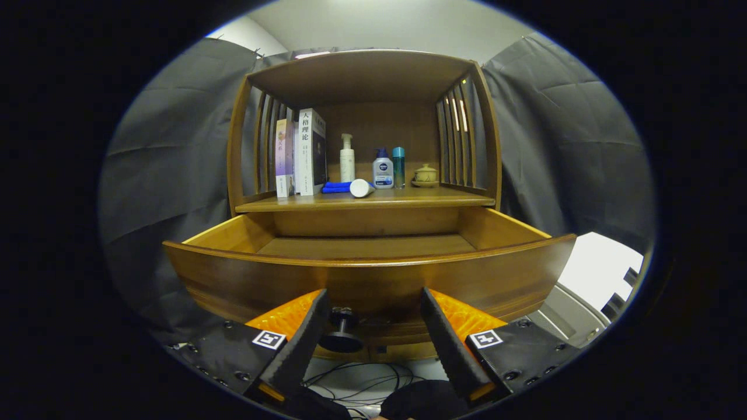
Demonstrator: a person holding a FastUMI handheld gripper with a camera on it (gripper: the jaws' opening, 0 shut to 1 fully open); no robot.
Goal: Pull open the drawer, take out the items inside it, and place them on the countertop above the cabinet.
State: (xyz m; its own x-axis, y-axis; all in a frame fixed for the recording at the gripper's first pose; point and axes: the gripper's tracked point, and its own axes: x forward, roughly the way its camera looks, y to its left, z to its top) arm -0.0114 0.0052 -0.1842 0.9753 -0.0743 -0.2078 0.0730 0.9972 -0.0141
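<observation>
Drawer [373, 280] pulled out; nothing grasped yet.
The hand-held gripper [373, 344] is spread open astride the knob [342, 329] at the drawer's front edge; what floor shows looks bare, so next lift and look in. On the countertop [408, 200]: two books, four bottles, one cloth, one lidded pot.

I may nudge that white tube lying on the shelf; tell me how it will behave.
The tube lies on its side and looks round, so it may roll. It looks small and probably light. Bottles stand close behind, so a push could knock them. Gripper open.
</observation>
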